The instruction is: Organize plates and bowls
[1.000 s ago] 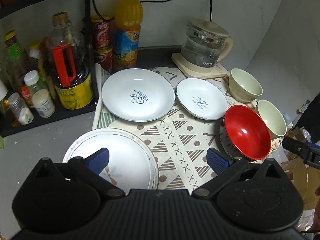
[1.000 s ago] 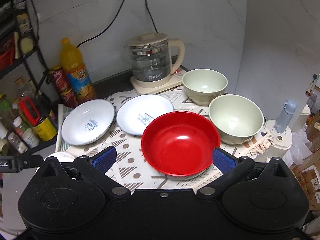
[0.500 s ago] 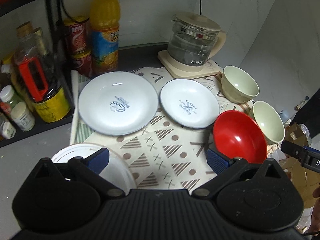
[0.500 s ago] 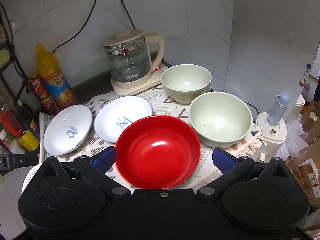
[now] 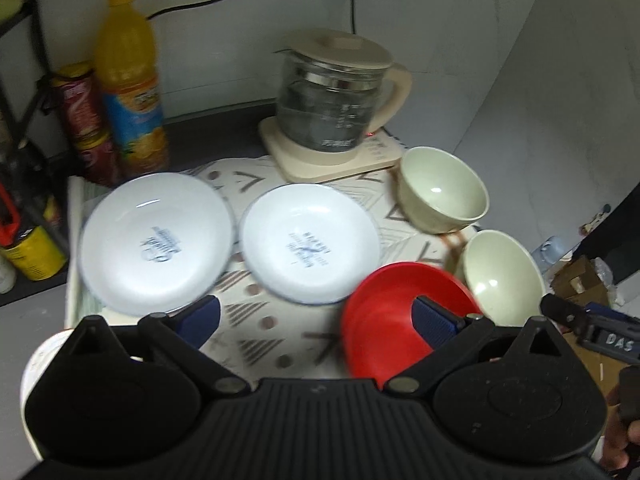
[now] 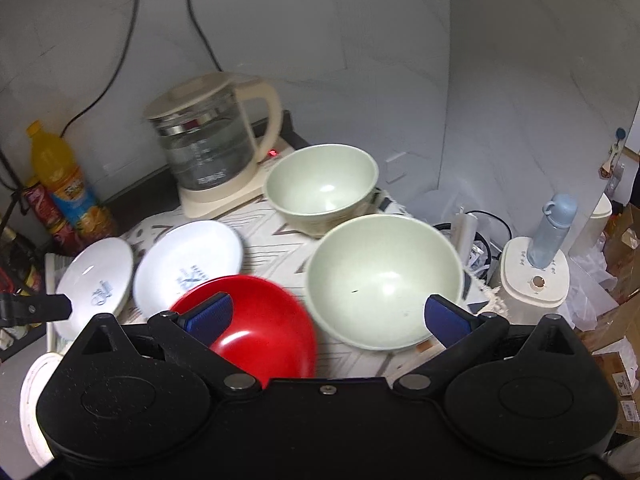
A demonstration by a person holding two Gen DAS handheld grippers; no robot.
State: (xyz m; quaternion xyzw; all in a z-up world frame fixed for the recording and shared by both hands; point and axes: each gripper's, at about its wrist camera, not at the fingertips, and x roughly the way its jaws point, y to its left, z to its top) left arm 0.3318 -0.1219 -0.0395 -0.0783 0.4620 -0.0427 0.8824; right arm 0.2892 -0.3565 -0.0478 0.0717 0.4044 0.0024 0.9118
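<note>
On a patterned mat lie two white plates, a larger one (image 5: 156, 242) at the left and a smaller one (image 5: 310, 242) beside it. A red bowl (image 5: 384, 320) sits at the front right, with two pale green bowls behind it, near (image 6: 384, 280) and far (image 6: 322, 188). A third white plate (image 5: 34, 356) peeks out at the front left edge. My left gripper (image 5: 318, 318) hangs open above the mat in front of the smaller plate. Over the near green bowl and the red bowl (image 6: 260, 328), my right gripper (image 6: 328, 314) is open and holds nothing.
A glass kettle (image 5: 334, 108) on its base stands at the back. An orange juice bottle (image 5: 130, 80), cans and a rack of bottles (image 5: 24, 216) fill the left. Off the table's right edge are a white appliance with a blue bottle (image 6: 552, 232) and cardboard boxes (image 6: 624, 320).
Both grippers have swung to the right. The left one moved from above the front-left plate towards the smaller plate and red bowl. The right one shifted from the red bowl towards the near green bowl.
</note>
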